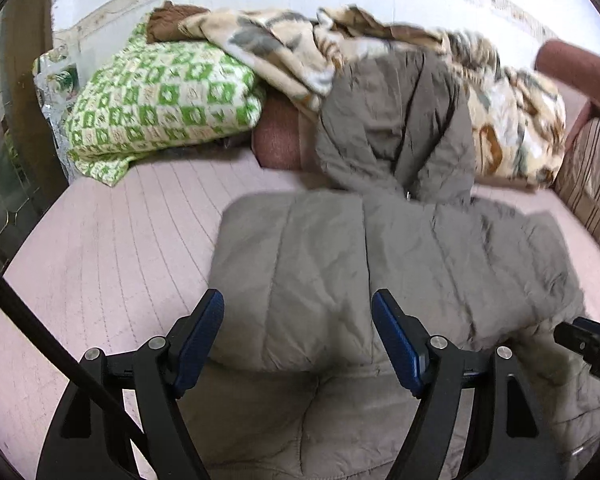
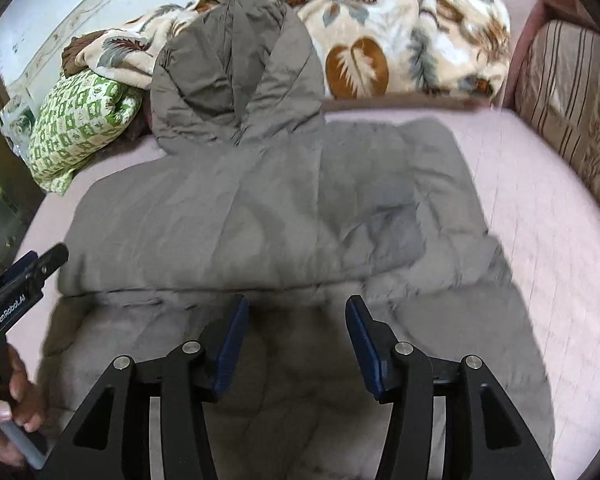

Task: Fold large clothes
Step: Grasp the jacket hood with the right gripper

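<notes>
Across the pink quilted bed cover [image 2: 540, 208] the grey-brown padded hooded coat [image 2: 260, 208] lies half-folded, so left gripper [image 1: 298, 340] and right gripper [image 2: 296, 344] hover above it, jaws apart, gripping nothing.

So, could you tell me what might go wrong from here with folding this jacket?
1. Both sets of jaws are off the jacket, so the puffy folded sleeves may spring back open.
2. The hood lies up against the leaf blanket; folding it in might drag the blanket along.
3. The left gripper and right gripper hover close together over the near end, so they could bump on the next grab.
</notes>
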